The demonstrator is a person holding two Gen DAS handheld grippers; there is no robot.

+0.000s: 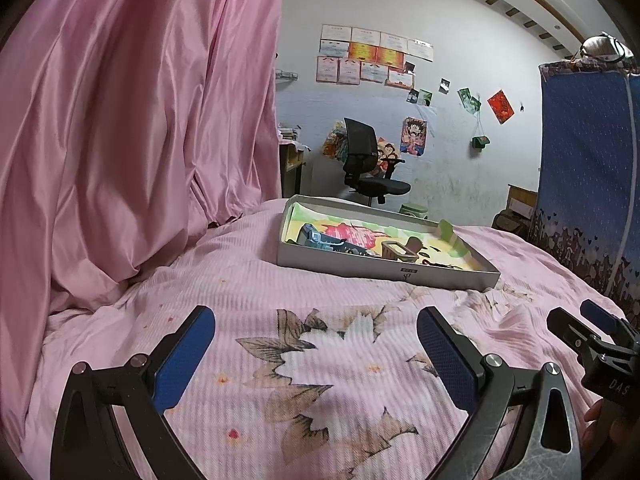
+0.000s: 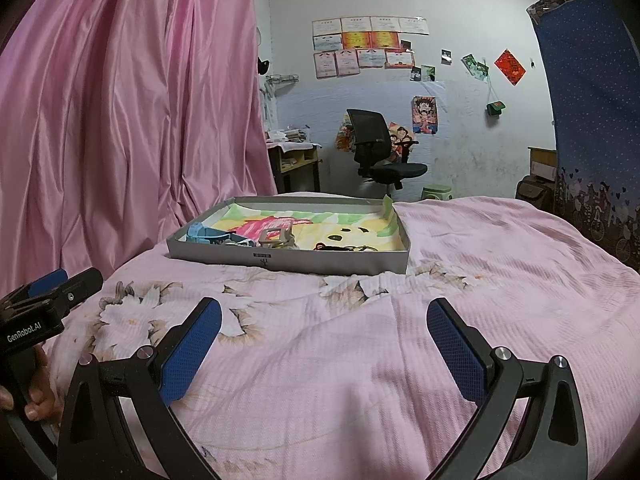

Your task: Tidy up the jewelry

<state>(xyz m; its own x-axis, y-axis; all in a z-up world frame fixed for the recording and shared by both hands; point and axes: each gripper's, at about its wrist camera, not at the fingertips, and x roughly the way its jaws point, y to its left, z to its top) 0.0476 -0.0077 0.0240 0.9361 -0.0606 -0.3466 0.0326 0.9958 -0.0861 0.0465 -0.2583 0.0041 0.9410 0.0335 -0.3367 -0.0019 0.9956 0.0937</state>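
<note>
1. The surface is a bed covered by a pink ribbed bedspread (image 2: 460, 280) printed with large pale flowers and brown leaves; it lies rumpled, with folds near the box.
2. A shallow grey cardboard box (image 2: 320, 262) rests on the bedspread at about 12 o'clock from both grippers, well apart from them. A colourful drawing in pink, yellow and green lines its bottom.
3. Inside the box, along the near wall, lie small jewelry pieces: a light blue watch (image 2: 208, 235) at the 9 o'clock end, a beige strap or buckle piece (image 2: 276, 238) near the middle, and dark small items (image 2: 340, 247) toward 3 o'clock, too small to name.
4. The left gripper (image 1: 316, 354) hovers over a flower print with its blue-padded jaws spread wide and nothing between them.
5. The right gripper (image 2: 324, 346) hangs over plain pink fabric, jaws likewise wide apart and holding nothing.
6. From each wrist camera the other gripper shows at the frame edge, a bare hand (image 2: 38, 396) wrapped around the left one's handle.
7. A shiny pink curtain (image 2: 132, 112) fills the 9 to 11 o'clock side.
8. Beyond the bed stands a black office chair (image 2: 380, 152) before a pale wall carrying certificates (image 2: 368, 44), photos and cartoon posters.
9. A dark blue printed cloth (image 2: 592, 100) hangs at 3 o'clock.
</note>
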